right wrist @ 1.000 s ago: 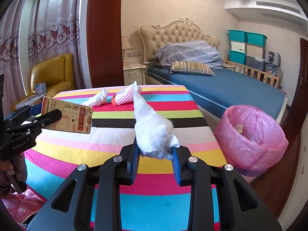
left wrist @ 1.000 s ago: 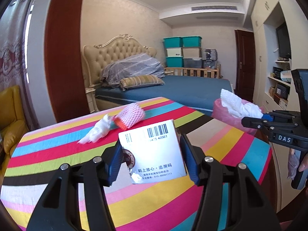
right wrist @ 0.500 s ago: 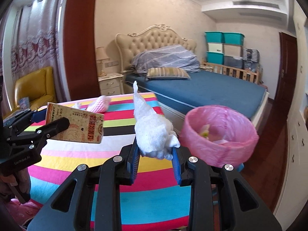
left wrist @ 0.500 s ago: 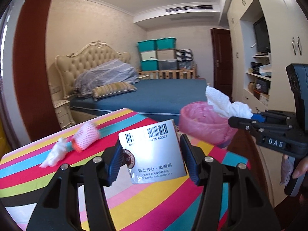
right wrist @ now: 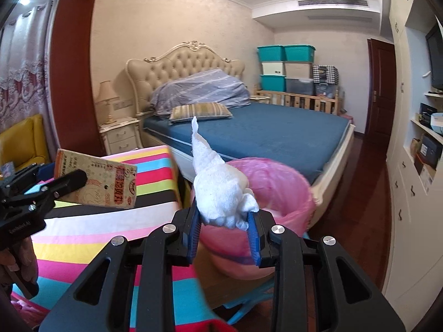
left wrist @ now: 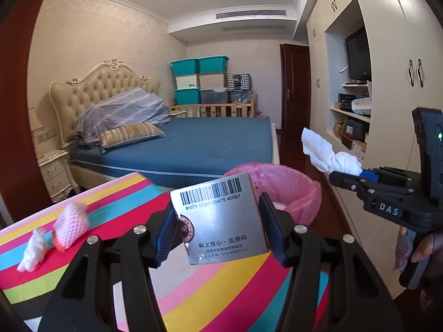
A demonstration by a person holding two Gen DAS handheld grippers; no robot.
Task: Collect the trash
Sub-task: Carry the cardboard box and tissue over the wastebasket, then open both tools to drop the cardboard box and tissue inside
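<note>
Right claw (right wrist: pixel 224 228) pinches tissue wad (right wrist: pixel 218 193) before pink bin (right wrist: pixel 279 191).

Both tools are held level, side by side — the left tool (left wrist: pixel 218 221) is clamped shut, the right tool (right wrist: pixel 224 221) likewise, each gripped by a hand.

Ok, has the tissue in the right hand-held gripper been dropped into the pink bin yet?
No, the tissue is clamped between the fingers of the right hand-held gripper, in front of the pink bin.
</note>
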